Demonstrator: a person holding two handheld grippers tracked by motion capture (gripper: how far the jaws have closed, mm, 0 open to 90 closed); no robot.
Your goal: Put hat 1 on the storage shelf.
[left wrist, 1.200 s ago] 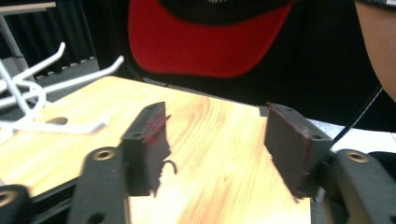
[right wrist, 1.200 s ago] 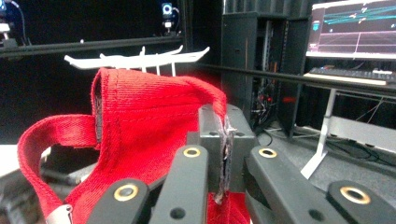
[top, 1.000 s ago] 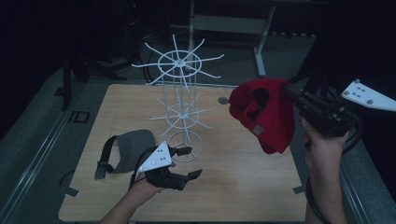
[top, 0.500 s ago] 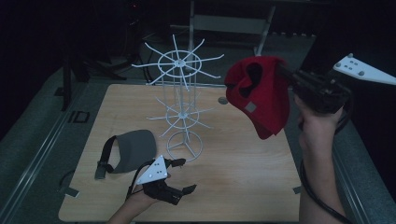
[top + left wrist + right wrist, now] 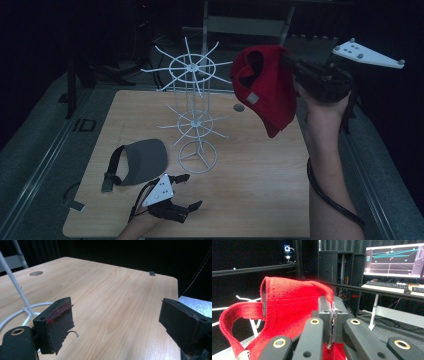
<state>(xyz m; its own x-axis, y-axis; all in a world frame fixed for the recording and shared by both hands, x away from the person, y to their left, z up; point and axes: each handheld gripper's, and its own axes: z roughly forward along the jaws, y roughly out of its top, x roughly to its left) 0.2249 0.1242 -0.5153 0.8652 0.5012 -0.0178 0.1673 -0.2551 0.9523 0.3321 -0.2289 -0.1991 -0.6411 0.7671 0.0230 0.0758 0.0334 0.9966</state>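
A red cap (image 5: 265,90) hangs in the air to the right of the white wire rack (image 5: 192,120), level with its top spokes. My right gripper (image 5: 288,61) is shut on the cap's edge; in the right gripper view the red fabric (image 5: 287,312) is pinched between its closed jaws (image 5: 332,315). A grey visor (image 5: 142,161) lies on the wooden table (image 5: 250,180) at the front left. Just in front of the visor, low near the table's front edge, my left gripper (image 5: 192,191) is open. Its jaws have just been opening, with nothing between them (image 5: 115,320).
The rack's ring base (image 5: 198,157) stands mid-table, and its foot (image 5: 15,315) lies beside my left jaw. A round hole (image 5: 239,107) is in the table behind the rack. A lit monitor (image 5: 394,261) and metal frames stand beyond the table.
My right hand has carried the red cap up and left, toward the rack's top. My left gripper has sunk toward the table's front edge, and its jaws have spread wider.
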